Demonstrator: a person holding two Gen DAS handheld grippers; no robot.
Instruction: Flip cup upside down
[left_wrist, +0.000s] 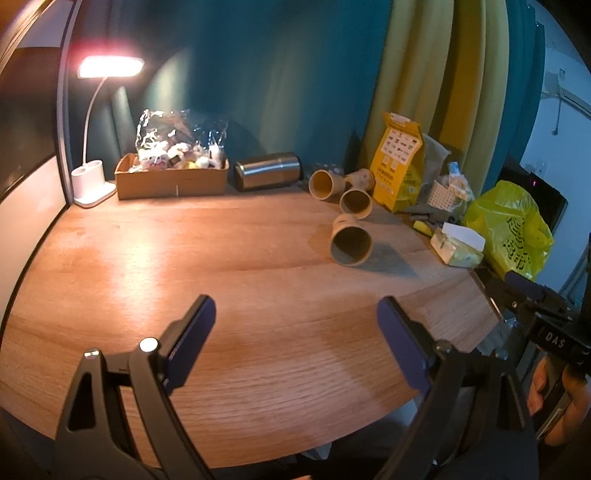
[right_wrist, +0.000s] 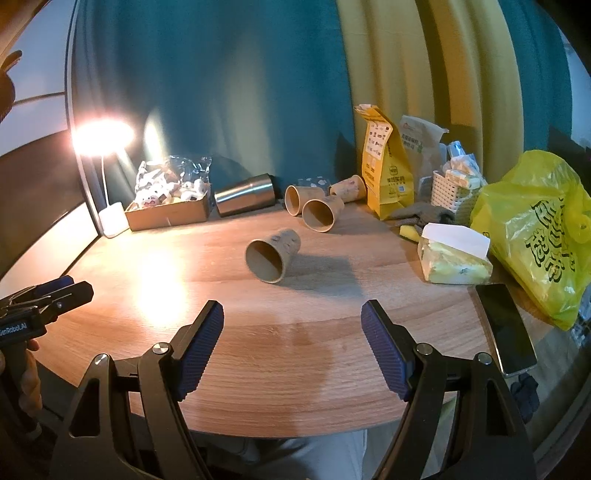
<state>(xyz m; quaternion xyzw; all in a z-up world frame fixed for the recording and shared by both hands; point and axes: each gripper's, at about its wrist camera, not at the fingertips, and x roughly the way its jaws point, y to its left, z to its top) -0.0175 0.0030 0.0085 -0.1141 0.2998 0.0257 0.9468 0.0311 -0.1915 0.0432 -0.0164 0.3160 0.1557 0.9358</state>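
Observation:
A tan paper cup (right_wrist: 273, 258) lies on its side on the wooden table (right_wrist: 258, 369), mouth toward me; it also shows in the left wrist view (left_wrist: 350, 242). Three more paper cups (right_wrist: 317, 212) lie on their sides behind it, also in the left wrist view (left_wrist: 355, 201). My right gripper (right_wrist: 292, 314) is open and empty, hovering over the table short of the near cup. My left gripper (left_wrist: 296, 309) is open and empty, to the left of and short of the cup. In the right wrist view the left gripper (right_wrist: 48, 295) looks open at the left edge.
A steel tumbler (right_wrist: 245, 195) lies on its side beside a cardboard box (right_wrist: 170, 214) and a lit lamp (right_wrist: 103, 136). At right stand a yellow paper bag (right_wrist: 386, 173), a white basket (right_wrist: 452, 195), a tissue pack (right_wrist: 454, 258), a yellow plastic bag (right_wrist: 535, 229) and a phone (right_wrist: 508, 328).

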